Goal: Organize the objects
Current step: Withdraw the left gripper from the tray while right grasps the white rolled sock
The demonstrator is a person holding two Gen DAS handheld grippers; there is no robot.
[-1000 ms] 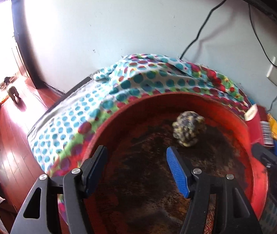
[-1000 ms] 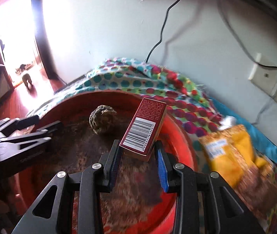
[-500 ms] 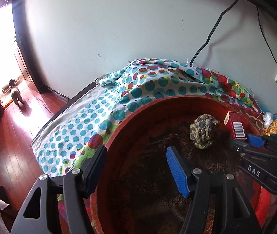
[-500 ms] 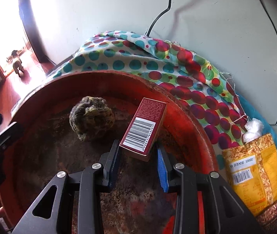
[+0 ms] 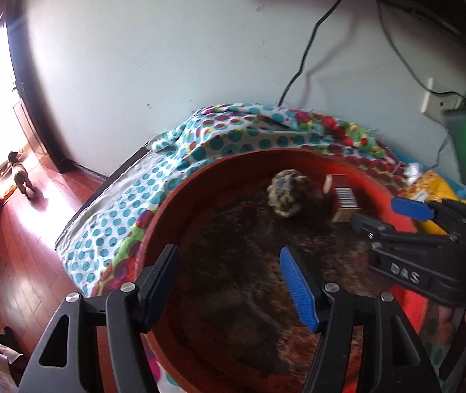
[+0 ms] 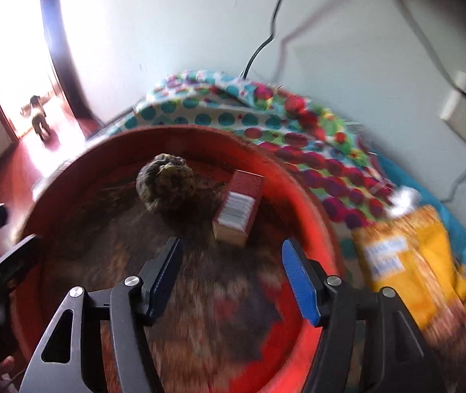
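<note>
Red cardboard box with a white barcode label (image 6: pixel 237 208): lies on the dark, stained floor of the round red-orange plastic basin (image 6: pixel 311 196), toward its 1 o'clock side near the wall, in the right wrist view; nothing grips it
Knotted olive-and-grey rope ball (image 6: pixel 165 185): on the basin floor just beside the box, at its 9 o'clock, apart from it
Right gripper (image 6: pixel 233 278): jaws have just been opening and stand apart; the box sits beyond the fingertips at 12 o'clock, free of both blue pads
Left gripper (image 5: pixel 229 281): jaws wide apart over the basin floor, nothing between them; the rope ball lies ahead at 1 o'clock in its own view
Polka-dot cloth in teal, red and green (image 5: pixel 200 150): spread under the basin, bunched at the wall behind it
Yellow printed plastic packet (image 6: pixel 406 262): on the cloth outside the basin, at 3 o'clock of the right gripper; blurred
Black cable (image 5: pixel 305 62): runs down the pale wall to the cloth
</note>
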